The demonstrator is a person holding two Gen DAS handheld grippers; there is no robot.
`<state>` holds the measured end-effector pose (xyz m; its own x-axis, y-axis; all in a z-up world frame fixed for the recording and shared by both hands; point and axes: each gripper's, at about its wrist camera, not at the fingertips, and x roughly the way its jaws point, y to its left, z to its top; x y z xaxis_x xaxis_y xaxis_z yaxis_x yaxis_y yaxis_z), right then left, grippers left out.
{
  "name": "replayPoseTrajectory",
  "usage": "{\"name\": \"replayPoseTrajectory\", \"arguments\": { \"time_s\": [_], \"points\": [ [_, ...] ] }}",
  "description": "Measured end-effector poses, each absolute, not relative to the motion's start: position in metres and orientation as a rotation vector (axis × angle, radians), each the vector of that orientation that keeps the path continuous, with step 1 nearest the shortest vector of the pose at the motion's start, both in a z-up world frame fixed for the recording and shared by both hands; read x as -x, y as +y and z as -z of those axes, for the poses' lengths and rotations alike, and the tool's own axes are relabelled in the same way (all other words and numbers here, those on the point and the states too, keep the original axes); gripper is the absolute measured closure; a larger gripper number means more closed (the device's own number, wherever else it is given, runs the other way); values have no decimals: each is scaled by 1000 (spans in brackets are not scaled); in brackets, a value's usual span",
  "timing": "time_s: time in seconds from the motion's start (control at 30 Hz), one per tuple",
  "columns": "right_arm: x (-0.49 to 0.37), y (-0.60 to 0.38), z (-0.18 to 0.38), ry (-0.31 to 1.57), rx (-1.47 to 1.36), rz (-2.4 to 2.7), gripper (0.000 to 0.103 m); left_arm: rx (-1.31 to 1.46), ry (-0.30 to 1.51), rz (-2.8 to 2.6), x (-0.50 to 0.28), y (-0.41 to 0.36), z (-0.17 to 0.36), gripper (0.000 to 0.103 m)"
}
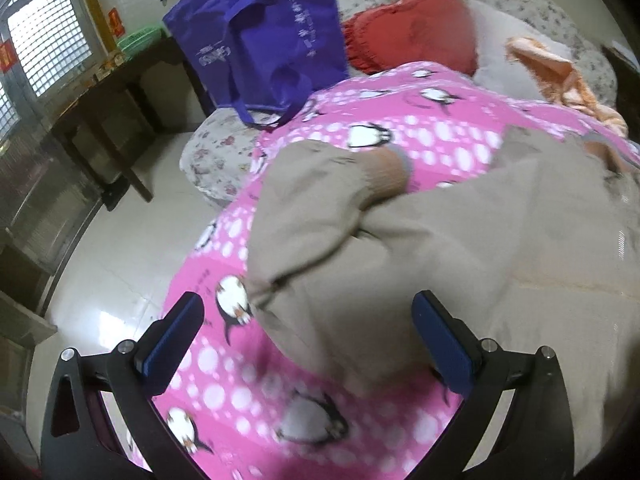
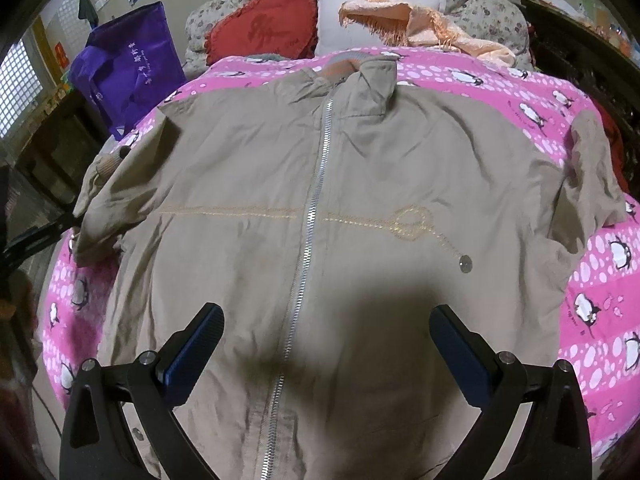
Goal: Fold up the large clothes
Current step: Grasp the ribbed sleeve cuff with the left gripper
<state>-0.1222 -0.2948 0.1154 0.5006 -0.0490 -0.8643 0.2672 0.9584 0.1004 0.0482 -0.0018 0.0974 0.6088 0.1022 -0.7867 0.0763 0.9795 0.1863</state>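
Observation:
A large khaki zip-up jacket point(image 2: 256, 184) lies front up and spread out on a pink penguin-print bedspread point(image 2: 592, 280), collar toward the pillows. Its silver zipper point(image 2: 308, 216) runs down the middle. Its left sleeve point(image 2: 104, 188) is bunched near the bed's left edge. My right gripper point(image 2: 326, 320) is open and empty above the jacket's lower front. In the left wrist view my left gripper point(image 1: 308, 308) is open and empty, hovering over the jacket's left side point(image 1: 420, 240) where the sleeve with its ribbed cuff point(image 1: 390, 168) lies crumpled on the bedspread point(image 1: 240, 392).
A purple tote bag point(image 1: 260, 40) stands at the bed's left side. A red pillow point(image 2: 264, 28), a white pillow point(image 2: 360, 0) and a peach towel point(image 2: 432, 28) lie at the head. A dark wooden table point(image 1: 104, 92) and tiled floor point(image 1: 120, 264) are to the left.

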Motion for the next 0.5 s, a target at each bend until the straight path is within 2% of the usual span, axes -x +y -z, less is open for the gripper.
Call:
{"name": "replayPoseTrajectory", "arguments": {
  "time_s": [0.23,0.27,0.33,0.37,0.4,0.47,0.5],
  "points": [
    [117,-290,-110,1062,-220,176,0,-234,925,-6,-88,-5,-80,0],
    [116,-290,-109,1065,-220,175,0,-255,928,-9,-94,-7,-75,1],
    [115,-291,-108,1072,-218,176,0,-273,932,-14,-104,-7,-69,12],
    [115,-291,-108,1074,-217,179,0,-265,945,-9,-107,-6,-67,31],
    [115,-292,-107,1075,-217,182,0,-240,969,6,-111,-3,-64,54],
    [115,-294,-106,1079,-220,186,0,-140,1024,60,-116,4,-62,79],
    [116,-295,-106,1081,-224,189,0,-109,1026,68,-114,7,-64,84]
  ]
}}
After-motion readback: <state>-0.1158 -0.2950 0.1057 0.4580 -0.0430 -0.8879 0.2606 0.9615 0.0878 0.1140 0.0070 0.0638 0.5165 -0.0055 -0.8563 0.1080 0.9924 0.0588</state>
